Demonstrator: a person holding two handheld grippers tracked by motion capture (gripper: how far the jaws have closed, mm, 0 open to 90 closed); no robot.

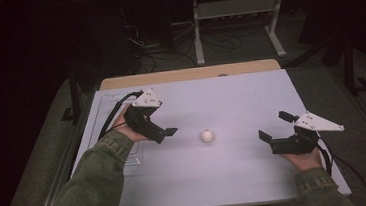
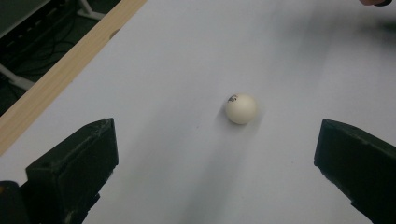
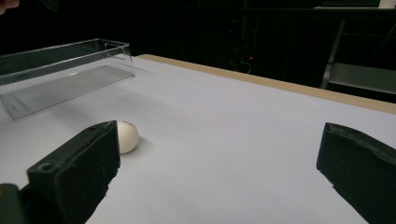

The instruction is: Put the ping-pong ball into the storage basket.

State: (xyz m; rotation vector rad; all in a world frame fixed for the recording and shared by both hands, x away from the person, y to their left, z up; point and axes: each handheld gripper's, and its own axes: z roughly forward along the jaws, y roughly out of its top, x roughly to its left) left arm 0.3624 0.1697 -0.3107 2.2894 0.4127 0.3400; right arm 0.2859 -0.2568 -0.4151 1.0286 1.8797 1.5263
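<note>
White and matte, the table sheet (image 1: 231,104) stretches flat under both my tongs, with a pale wooden edge (image 1: 188,74) along its far side. Clear plastic, a long shallow tray (image 3: 65,70) with straight walls sits near the left border, just beside my left hand and well apart from the ball. Nothing lies between either tool and the ball (image 1: 207,136), a small smooth cream sphere with a dark mark on top, resting on the sheet about midway between my hands. My left gripper (image 1: 166,129) points toward it from the left, jaws spread wide, holding nothing. My right gripper (image 1: 275,126) hangs low near the right edge, its blocky black jaws also spread and empty, my wrist angled inward.
</note>
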